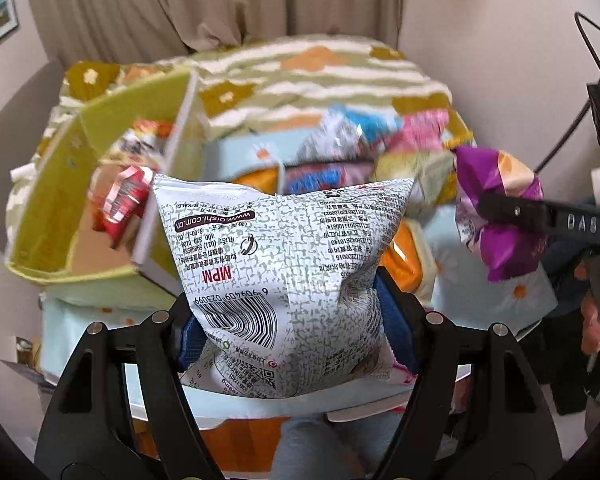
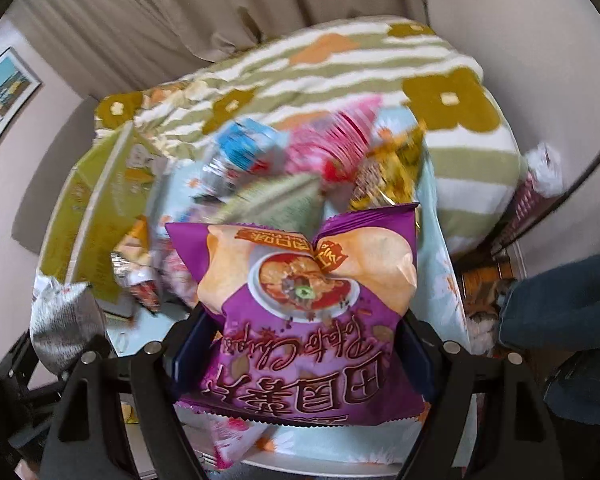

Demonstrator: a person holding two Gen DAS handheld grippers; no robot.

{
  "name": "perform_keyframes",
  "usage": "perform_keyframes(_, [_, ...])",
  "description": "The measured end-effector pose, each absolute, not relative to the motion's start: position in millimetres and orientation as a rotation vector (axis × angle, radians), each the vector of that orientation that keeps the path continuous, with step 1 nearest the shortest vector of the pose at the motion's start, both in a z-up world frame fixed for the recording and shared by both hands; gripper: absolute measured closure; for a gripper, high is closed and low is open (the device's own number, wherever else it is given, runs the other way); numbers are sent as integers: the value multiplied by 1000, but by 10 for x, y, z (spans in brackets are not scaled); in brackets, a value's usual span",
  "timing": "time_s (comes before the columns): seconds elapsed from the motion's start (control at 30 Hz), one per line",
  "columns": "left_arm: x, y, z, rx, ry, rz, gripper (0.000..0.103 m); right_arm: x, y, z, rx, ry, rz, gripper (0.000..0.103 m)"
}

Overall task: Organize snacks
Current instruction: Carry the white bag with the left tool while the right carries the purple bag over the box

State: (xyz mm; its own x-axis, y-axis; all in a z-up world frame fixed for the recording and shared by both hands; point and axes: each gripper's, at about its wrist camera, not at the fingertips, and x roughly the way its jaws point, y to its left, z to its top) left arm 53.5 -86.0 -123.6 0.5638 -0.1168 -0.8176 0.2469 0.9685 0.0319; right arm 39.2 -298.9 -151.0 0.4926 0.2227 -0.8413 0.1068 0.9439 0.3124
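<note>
- White snack bag (image 1: 284, 276) with grey crackle print, pinched low on its body between the blue pads of the left gripper (image 1: 296, 332); jaws closed onto both sides, creasing the foil.
- Long axis roughly along the fingers, running away from the camera; printed back turned to the lens, text and barcode upside down, one crimped seam at the far end, the other nearest the camera.
- Held raised above the table, in front of the open box.
- Purple chip bag (image 2: 312, 312) clamped between the pads of the right gripper (image 2: 304, 360); jaws squeezing its lower half, wrinkling the film.
- Long axis likewise forward along the fingers; front face toward the lens, lettering and bowl picture inverted, zigzag seam at the near end.
- Same purple bag visible in the left wrist view (image 1: 496, 216), off to the right of the white bag and well apart from it, gripped by the black fingers of the right tool.
- Green cardboard box (image 1: 52, 208) to the left, flaps open, red and white packets (image 1: 122, 196) inside.
- Heap of loose snack packs (image 2: 300, 156) beyond both bags, blue, pink, green and yellow, blurred.
- Pale blue daisy-print tablecloth (image 1: 512, 296) beneath.
- Striped floral blanket (image 2: 452, 80) behind the heap, beige curtain (image 1: 140, 4) past it.
</note>
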Motion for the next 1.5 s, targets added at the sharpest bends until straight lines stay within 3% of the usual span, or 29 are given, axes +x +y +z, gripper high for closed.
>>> perform_keyframes(0.27, [767,-349,-683,113,839,-148,30,526,-2466,-815,236,929,169,24])
perform_keyframes(0.5, [1098,356,-484,107,812,-100,30,819,-1730,-524,204,881,238,24])
perform_keyframes(1.0, [1756,1485,-928,189,930,-148,30,1400,-213,-565,182,898,217,24])
perform_keyframes(1.07, [1795,1539,-1007,192,951,-173,24,1453,-121,-640,185,911,195,24])
perform_keyframes(1.13, [1815,1563,-1065,200,962,-184,3,1493,-36,-678,185,919,178,24])
perform_keyframes(1.17, [1800,1580,-1087,201,958,-195,0,1507,-3,-712,185,926,167,24])
perform_keyframes(1.5, [1635,1770,-1071,163,961,-230,0,1509,185,-809,157,969,125,24])
